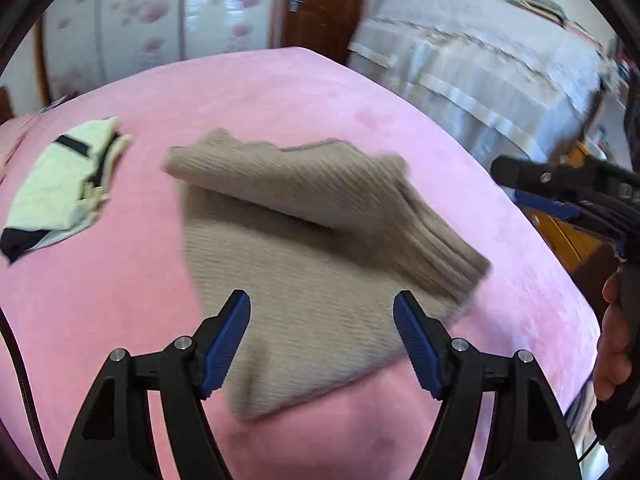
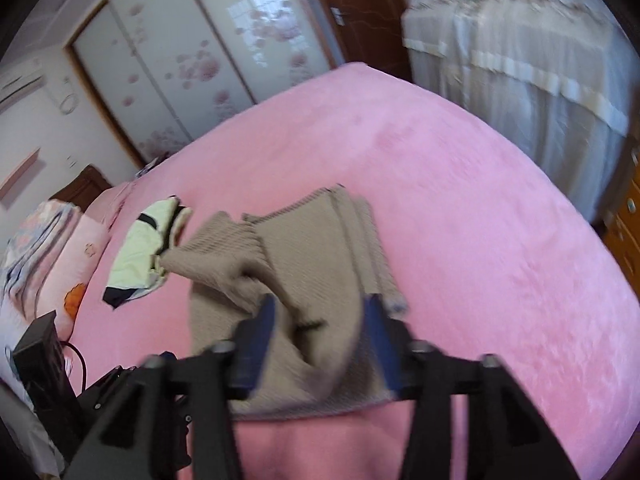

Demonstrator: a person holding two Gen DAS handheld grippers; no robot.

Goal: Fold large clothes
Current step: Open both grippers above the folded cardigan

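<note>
You are holding two grippers over one pink bed (image 1: 320,92), and two garments are lying on it. The one you are working on is a single beige knit sweater (image 1: 320,240), sitting partly folded near the middle of the pink cover, with one thick layer flipped diagonally across the flat layer beneath it. The other is one pale yellow-green garment with black trim (image 1: 60,188), already folded, resting to the left of the sweater and apart from it in the left wrist view.

Your left gripper (image 1: 322,336) is hanging above the near edge of the sweater with its two blue-padded fingers standing wide apart and nothing between them. Your right gripper (image 2: 320,332) is also showing its two fingers spread apart; the picture is blurred, and the sweater (image 2: 304,264) is lying below and between them, not pinched as far as you can see. From the left camera you are seeing that right gripper (image 1: 532,190) at the right edge, with one hand (image 1: 616,340) wrapped round its handle.

One second bed with a pale grey cover (image 1: 480,60) is standing beyond the pink one.
</note>
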